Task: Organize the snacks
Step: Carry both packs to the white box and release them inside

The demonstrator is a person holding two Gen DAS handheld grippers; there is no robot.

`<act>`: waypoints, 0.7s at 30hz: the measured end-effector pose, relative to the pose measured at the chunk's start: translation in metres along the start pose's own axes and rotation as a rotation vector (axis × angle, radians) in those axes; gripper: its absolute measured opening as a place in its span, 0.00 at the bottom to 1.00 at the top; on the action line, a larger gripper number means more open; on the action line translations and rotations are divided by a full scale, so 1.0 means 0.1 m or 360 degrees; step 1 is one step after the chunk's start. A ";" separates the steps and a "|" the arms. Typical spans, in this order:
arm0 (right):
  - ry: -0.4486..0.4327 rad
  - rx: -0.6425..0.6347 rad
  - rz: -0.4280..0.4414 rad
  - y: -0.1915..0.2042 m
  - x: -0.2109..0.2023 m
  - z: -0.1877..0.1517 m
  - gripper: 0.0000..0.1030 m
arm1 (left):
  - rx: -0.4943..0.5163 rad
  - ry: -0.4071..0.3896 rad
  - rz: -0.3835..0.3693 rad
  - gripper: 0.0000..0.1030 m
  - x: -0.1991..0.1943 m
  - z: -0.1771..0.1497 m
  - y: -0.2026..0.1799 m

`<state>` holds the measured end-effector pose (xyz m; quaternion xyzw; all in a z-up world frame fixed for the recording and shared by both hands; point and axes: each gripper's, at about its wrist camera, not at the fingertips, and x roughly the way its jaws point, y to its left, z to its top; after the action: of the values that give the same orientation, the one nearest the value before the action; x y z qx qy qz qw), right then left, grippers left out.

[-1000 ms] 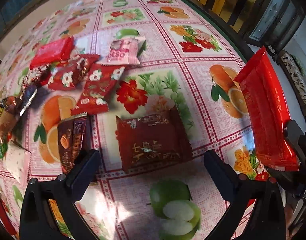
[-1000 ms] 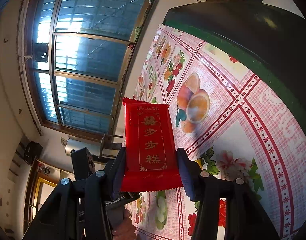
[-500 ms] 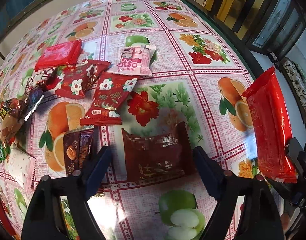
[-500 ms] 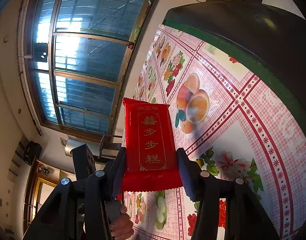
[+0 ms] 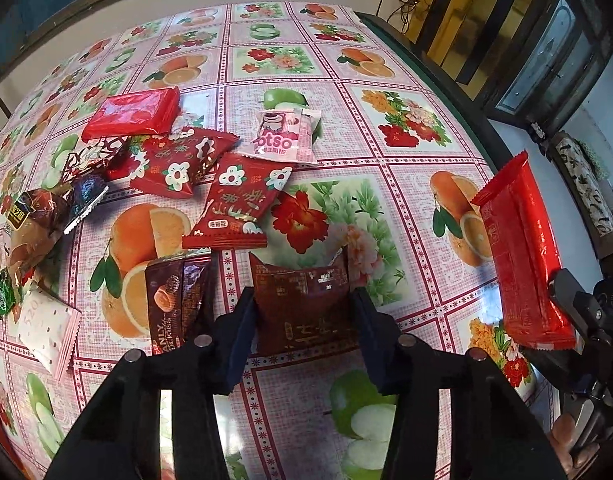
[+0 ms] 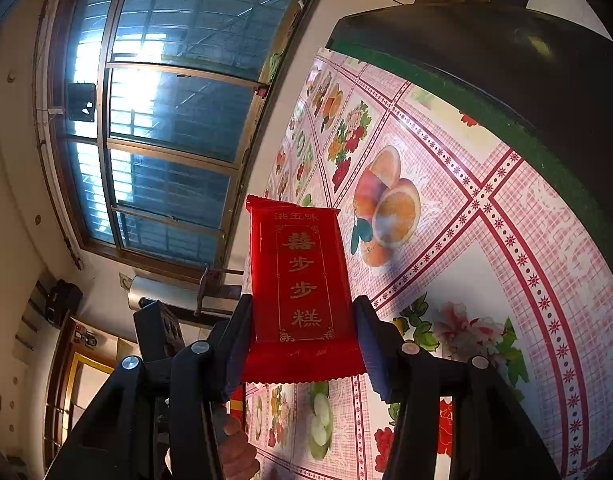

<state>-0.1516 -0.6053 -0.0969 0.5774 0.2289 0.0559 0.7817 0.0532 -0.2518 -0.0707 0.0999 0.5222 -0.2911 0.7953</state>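
Maroon packet [image 5: 302, 304] clamped in left hand-held gripper [image 5: 302, 336] (crumpled)

Left wrist view looks steeply down, close over the tablecloth [image 5: 386, 208]. Right wrist view is rolled sideways, apparently level: window [image 6: 166, 120] upper left, same cloth at right. Shared: the red bar [image 6: 302, 280], seen at right of frame in the left view.

Snack packets [image 5: 234, 200] on tablecloth [image 5: 406, 80], leftward.
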 end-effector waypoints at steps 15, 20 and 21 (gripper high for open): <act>0.0040 -0.0051 -0.0025 0.06 0.09 -0.03 0.52 | -0.0043 -0.0123 -0.0080 0.42 -0.36 -0.15 0.13; 0.0070 -0.0095 -0.0050 0.11 0.14 -0.07 0.52 | -0.0105 -0.0273 0.0040 0.42 -0.82 -0.29 0.43; 0.0083 -0.0104 -0.0051 0.12 0.16 -0.08 0.52 | -0.0126 -0.0306 0.0077 0.42 -0.91 -0.34 0.53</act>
<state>-0.1387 -0.5883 -0.0926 0.5462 0.2564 0.0658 0.7947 0.0313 -0.1605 -0.0117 0.0527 0.4521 -0.2592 0.8519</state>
